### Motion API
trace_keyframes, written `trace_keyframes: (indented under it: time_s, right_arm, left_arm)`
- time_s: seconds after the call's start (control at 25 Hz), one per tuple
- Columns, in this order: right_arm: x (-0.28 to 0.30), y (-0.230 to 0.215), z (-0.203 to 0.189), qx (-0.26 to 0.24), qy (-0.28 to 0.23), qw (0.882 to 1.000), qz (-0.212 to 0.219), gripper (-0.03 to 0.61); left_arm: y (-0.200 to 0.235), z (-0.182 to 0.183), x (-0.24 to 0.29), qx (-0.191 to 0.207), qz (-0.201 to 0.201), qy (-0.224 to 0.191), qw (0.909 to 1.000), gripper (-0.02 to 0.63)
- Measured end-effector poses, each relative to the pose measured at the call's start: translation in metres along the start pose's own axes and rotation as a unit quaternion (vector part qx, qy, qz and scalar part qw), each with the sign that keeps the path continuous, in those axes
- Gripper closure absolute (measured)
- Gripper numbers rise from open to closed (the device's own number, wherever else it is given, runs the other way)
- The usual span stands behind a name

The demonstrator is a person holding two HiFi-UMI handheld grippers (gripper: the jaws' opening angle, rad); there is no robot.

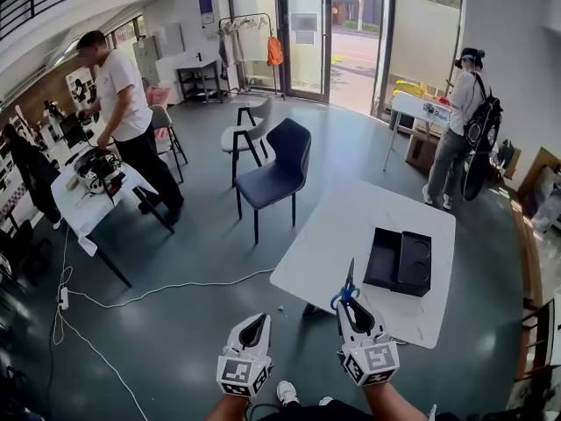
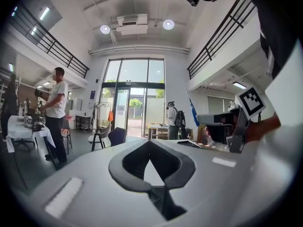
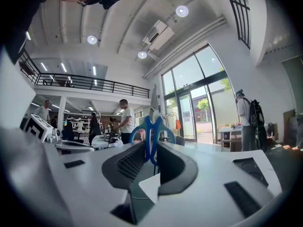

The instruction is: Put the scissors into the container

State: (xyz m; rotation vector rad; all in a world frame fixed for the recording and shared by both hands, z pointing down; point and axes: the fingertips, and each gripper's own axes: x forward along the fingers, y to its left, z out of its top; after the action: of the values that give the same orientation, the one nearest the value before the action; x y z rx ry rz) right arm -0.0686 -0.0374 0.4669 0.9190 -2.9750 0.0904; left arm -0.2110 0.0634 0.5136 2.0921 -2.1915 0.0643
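- The right claw is clamped on the scissors. In the right gripper view its two dark pads press on the blue handles from either side.
- The scissors stand in that grip with the handle loops just above the pads and the grey blades pointing away from the person, closed together.
- In the head view the scissors are held in the air at the near edge of the white desk, not resting on it.
- The container, a flat black tray with one square and one round recess, lies on the desk towards its near right edge. It is near the scissors' tip but apart from it, with nothing in it that can be seen.
- The left claw hangs off the desk, out to the left of its near corner, over the grey floor.
- In the left gripper view the left claw has its tips closed together and nothing between them.
- A dark blue chair stands beyond the desk's far left edge.
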Motion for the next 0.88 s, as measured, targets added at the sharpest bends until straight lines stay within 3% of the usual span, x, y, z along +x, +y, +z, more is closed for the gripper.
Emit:
trace_keyframes:
  time_s: [0.6,0.88]
  right_arm:
    - [0.014,-0.034,-0.013,-0.008,0.024,0.997,-0.075,0.502]
    - [0.029,-0.068,-0.01,-0.015,0.025,0.996,-0.079,0.502]
  left_arm:
    - [-0.001,-0.004,0.059,0.0,-0.079,-0.001,0.9969,0.607]
    - [-0.021,-0.004,0.106,-0.011,-0.105,0.006,0.9944,0.607]
